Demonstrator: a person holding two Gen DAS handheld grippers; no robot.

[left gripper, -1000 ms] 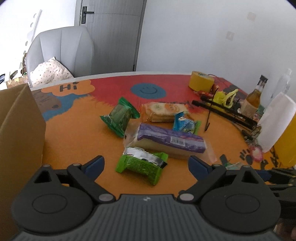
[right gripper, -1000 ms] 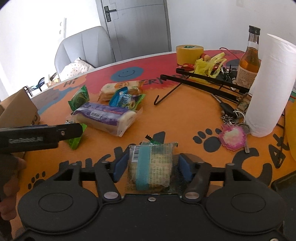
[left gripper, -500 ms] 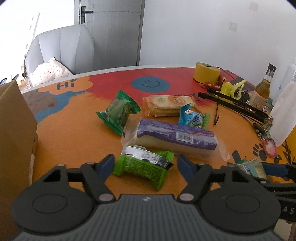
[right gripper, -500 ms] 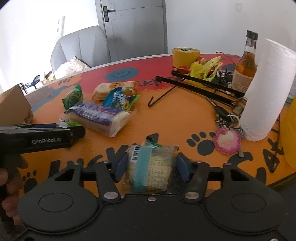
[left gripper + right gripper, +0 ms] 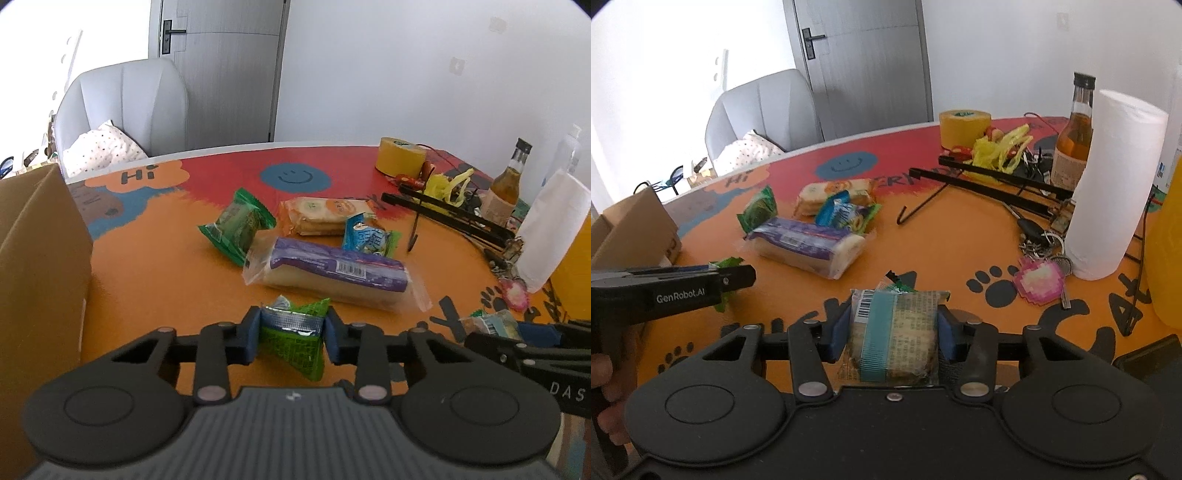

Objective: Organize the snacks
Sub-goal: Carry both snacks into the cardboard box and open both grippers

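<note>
My left gripper [image 5: 293,338] is shut on a bright green snack packet [image 5: 295,341] with a silver band, held just above the orange table. My right gripper [image 5: 892,336] is shut on a clear-wrapped cake with a teal stripe [image 5: 894,339], also seen at the right of the left wrist view [image 5: 491,323]. On the table beyond lie a long purple-labelled bread pack [image 5: 332,273], a dark green packet [image 5: 236,225], an orange cracker pack [image 5: 325,216] and a small blue packet [image 5: 367,236]. A cardboard box [image 5: 40,266] stands at the left.
A white paper roll [image 5: 1112,184], a brown bottle [image 5: 1073,133], yellow tape roll [image 5: 964,125], black metal stand [image 5: 979,184], keys [image 5: 1039,240] and a pink charm [image 5: 1039,282] crowd the right side. A grey chair [image 5: 125,110] stands behind the table.
My left gripper moved forward around the green packet and closed on it, squeezing it. My right gripper kept hold of the teal-striped cake.
</note>
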